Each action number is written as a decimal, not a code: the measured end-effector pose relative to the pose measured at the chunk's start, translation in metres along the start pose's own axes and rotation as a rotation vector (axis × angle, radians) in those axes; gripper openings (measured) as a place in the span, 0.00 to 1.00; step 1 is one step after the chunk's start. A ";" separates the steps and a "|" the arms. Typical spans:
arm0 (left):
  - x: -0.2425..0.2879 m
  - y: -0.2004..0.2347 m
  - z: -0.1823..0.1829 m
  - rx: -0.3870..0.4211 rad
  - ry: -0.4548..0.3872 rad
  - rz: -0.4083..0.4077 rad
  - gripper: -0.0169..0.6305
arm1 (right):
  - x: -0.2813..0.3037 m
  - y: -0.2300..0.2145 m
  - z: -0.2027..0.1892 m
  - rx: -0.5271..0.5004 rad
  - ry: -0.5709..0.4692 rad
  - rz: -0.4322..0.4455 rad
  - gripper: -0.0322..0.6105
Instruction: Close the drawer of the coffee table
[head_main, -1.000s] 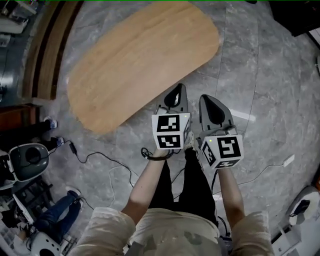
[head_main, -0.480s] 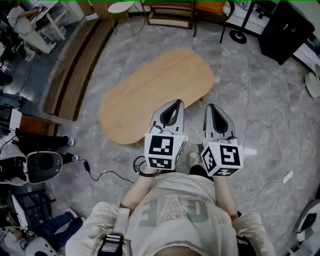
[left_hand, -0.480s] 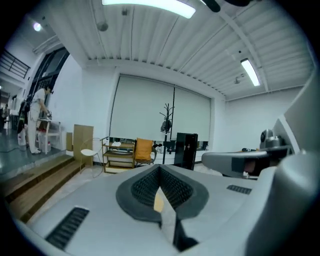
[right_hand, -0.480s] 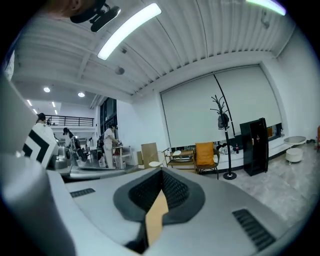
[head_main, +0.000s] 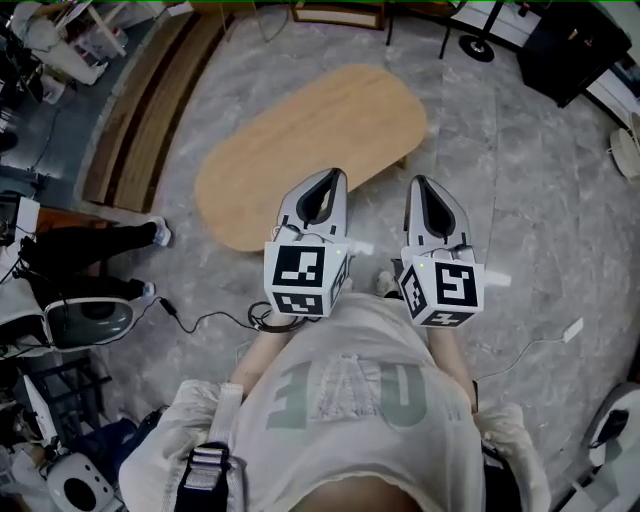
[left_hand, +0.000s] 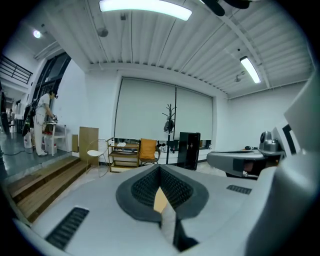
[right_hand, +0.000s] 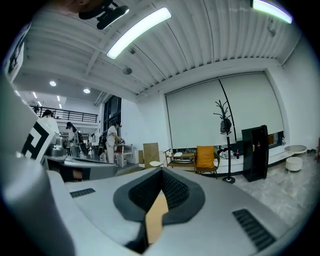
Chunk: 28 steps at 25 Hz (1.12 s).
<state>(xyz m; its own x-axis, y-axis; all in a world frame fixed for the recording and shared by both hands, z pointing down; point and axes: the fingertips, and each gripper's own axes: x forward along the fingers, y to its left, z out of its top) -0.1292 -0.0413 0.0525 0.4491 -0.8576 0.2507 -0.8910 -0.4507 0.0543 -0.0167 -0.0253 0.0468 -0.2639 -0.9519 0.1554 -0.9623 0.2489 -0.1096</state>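
The coffee table (head_main: 310, 140) shows in the head view as an oval light-wood top on the grey marble floor, ahead of me. No drawer shows from above. My left gripper (head_main: 325, 178) is held in the air over the table's near edge, shut and empty. My right gripper (head_main: 420, 185) hangs beside it over the floor, off the table's near right end, also shut with nothing in it. In the left gripper view the left gripper (left_hand: 160, 170) points level into the room; the right gripper (right_hand: 161, 172) does the same in its own view.
A wooden step (head_main: 140, 110) runs along the left. A person's legs (head_main: 90, 245), a white machine (head_main: 85, 320) and a floor cable (head_main: 200, 320) lie at left. A black cabinet (head_main: 570, 50) stands far right. An orange chair (left_hand: 147, 150) and coat stand (left_hand: 170, 125) are across the room.
Both grippers have risen and now point across the room. The head view has lifted, so the table looks smaller and farther. My torso now fills the bottom of the view.
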 end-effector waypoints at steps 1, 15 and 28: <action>-0.001 0.001 -0.002 -0.003 0.001 0.003 0.04 | -0.001 0.000 -0.002 -0.002 0.003 0.000 0.06; 0.001 0.002 -0.006 0.009 0.009 0.009 0.04 | 0.007 0.008 -0.002 -0.055 0.019 0.021 0.06; 0.017 0.007 -0.009 -0.007 0.013 0.010 0.04 | 0.014 0.000 -0.007 -0.089 0.057 0.029 0.06</action>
<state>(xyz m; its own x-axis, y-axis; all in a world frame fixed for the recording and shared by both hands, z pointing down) -0.1288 -0.0567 0.0655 0.4395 -0.8586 0.2640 -0.8959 -0.4404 0.0590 -0.0211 -0.0371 0.0558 -0.2929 -0.9329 0.2095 -0.9555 0.2937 -0.0281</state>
